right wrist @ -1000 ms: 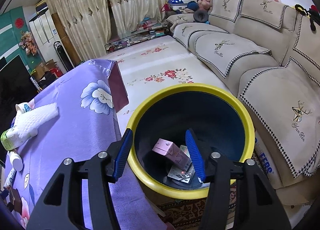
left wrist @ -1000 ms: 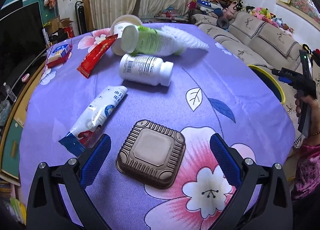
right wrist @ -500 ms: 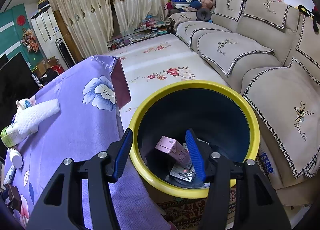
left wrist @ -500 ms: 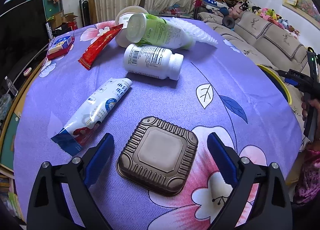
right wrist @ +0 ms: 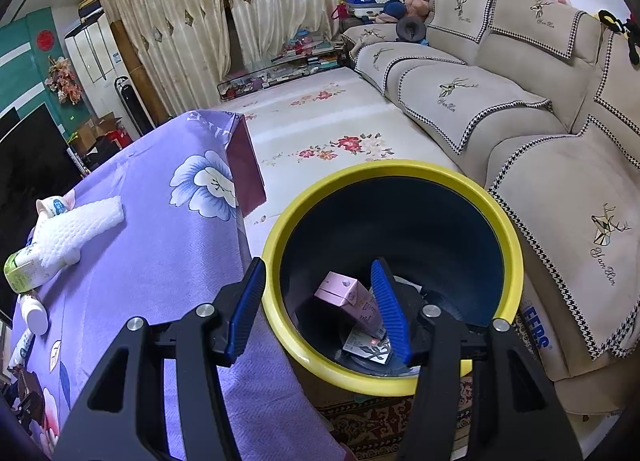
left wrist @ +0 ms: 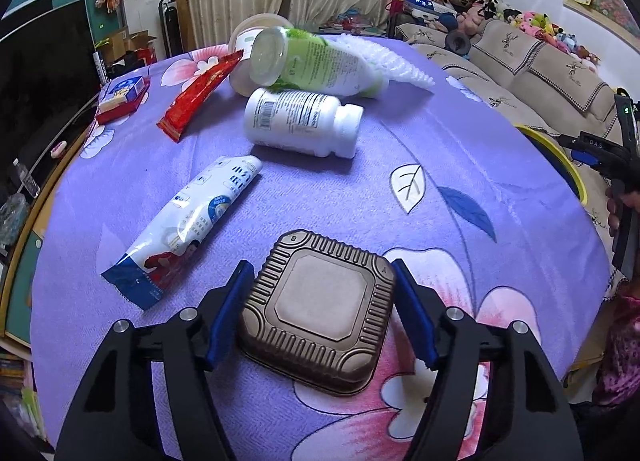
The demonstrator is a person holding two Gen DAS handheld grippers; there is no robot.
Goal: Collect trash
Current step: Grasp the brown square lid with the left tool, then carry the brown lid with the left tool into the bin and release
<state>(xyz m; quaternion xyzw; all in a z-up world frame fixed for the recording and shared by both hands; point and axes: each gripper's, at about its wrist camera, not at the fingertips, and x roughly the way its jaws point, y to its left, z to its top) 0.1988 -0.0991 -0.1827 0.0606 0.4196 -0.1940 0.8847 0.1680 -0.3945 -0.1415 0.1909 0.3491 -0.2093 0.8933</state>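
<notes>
A brown ribbed plastic tray (left wrist: 320, 301) lies upside down on the purple flowered tablecloth (left wrist: 460, 149), close to its near edge. My left gripper (left wrist: 320, 289) straddles the tray; its jaws are closing and both blue pads (left wrist: 230, 309) touch the tray's sides. Further back lie a white-and-blue wrapper (left wrist: 196, 221), a white pill bottle (left wrist: 300, 123), a green-and-white bottle (left wrist: 320, 61), white foam netting (left wrist: 396, 65) and a red wrapper (left wrist: 200, 95). My right gripper (right wrist: 320, 301) hangs open and empty over the yellow-rimmed bin (right wrist: 516, 257), which holds a pink box (right wrist: 340, 293) and papers.
A small red-and-blue box (left wrist: 122, 95) and a paper cup (left wrist: 256, 21) sit at the table's far side. The bin (left wrist: 560, 157) stands off the table's right edge, beside a beige sofa (right wrist: 500, 101). A dark screen (left wrist: 44, 73) is at the left. A person's hand (left wrist: 618, 205) holds the right gripper.
The left gripper's jaws have drawn in from wide open until the pads meet the brown tray's sides, and the gripper has come slightly closer. The right gripper has stayed over the bin.
</notes>
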